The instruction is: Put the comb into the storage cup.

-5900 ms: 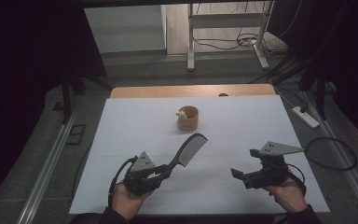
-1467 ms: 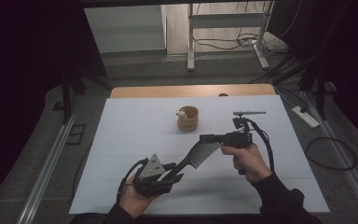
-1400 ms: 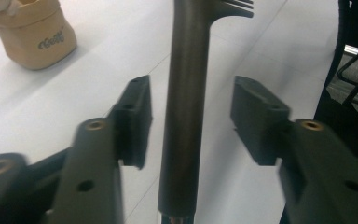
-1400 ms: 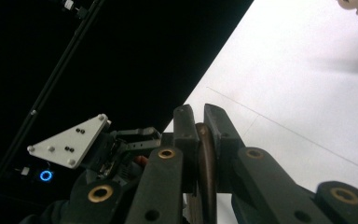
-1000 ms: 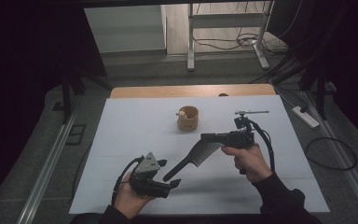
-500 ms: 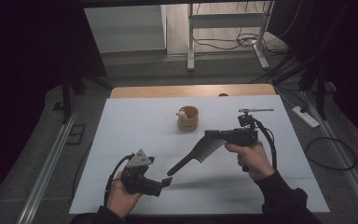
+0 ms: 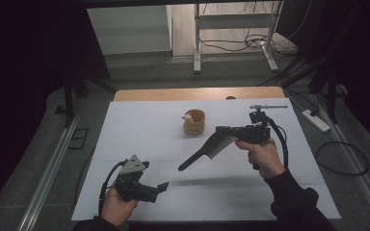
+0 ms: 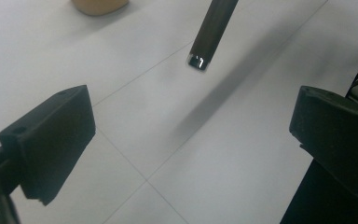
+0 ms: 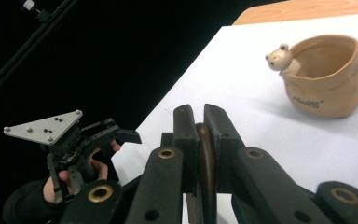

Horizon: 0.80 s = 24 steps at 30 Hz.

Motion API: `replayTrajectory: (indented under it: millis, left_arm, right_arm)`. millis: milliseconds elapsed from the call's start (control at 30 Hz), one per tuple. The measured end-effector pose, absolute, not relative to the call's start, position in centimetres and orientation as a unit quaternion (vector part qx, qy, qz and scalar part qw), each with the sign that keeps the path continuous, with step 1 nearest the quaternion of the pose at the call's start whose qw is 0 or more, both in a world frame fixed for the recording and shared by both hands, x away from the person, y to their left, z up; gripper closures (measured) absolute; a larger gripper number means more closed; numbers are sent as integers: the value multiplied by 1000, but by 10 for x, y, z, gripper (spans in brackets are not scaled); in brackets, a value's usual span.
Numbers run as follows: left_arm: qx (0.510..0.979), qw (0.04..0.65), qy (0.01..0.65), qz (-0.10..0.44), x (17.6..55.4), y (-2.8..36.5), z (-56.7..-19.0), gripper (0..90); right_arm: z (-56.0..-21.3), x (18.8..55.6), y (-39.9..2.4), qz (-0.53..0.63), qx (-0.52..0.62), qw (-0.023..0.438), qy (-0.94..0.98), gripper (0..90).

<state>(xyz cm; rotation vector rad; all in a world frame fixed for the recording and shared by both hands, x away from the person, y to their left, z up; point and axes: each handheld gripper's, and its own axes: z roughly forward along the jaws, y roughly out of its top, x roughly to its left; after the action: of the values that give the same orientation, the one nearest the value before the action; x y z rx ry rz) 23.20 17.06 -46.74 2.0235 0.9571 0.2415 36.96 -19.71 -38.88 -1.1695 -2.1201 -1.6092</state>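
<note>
Now the comb (image 7: 207, 150) hangs in the air over the middle of the white table (image 7: 139, 125), clamped at its toothed end by the right gripper (image 7: 224, 130), whose jaws are closed tight on it; in the right gripper view the brown spine sits pinched between the two black jaws (image 9: 205, 154). The comb slopes down and to the left, its handle tip (image 8: 199, 60) clear of the tabletop with a soft shadow lying beneath it. The left gripper (image 7: 163, 186) sits low at the near left, just short of that handle tip, and its jaws have just been opening; they now stand wide apart with nothing between them but bare table. Beyond the comb, toward the far side, a small tan cup (image 7: 194, 121) with a little bear figure (image 9: 278, 57) on its rim stands upright, well apart from both grippers. Nothing lies between the comb and the cup. A strip of wooden tabletop (image 7: 197, 93) shows at the far edge, and a power strip (image 7: 316, 120) lies on the floor to the right.
</note>
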Motion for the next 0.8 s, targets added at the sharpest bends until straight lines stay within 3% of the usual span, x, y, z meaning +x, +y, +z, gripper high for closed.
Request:
replayTrajectory:
  millis: [800]
  left_arm:
    - [782, 429, 439, 110, 214, 215, -473, 0]
  right_arm:
    - [-366, 390, -213, -552, -425, 53, -715, 842]
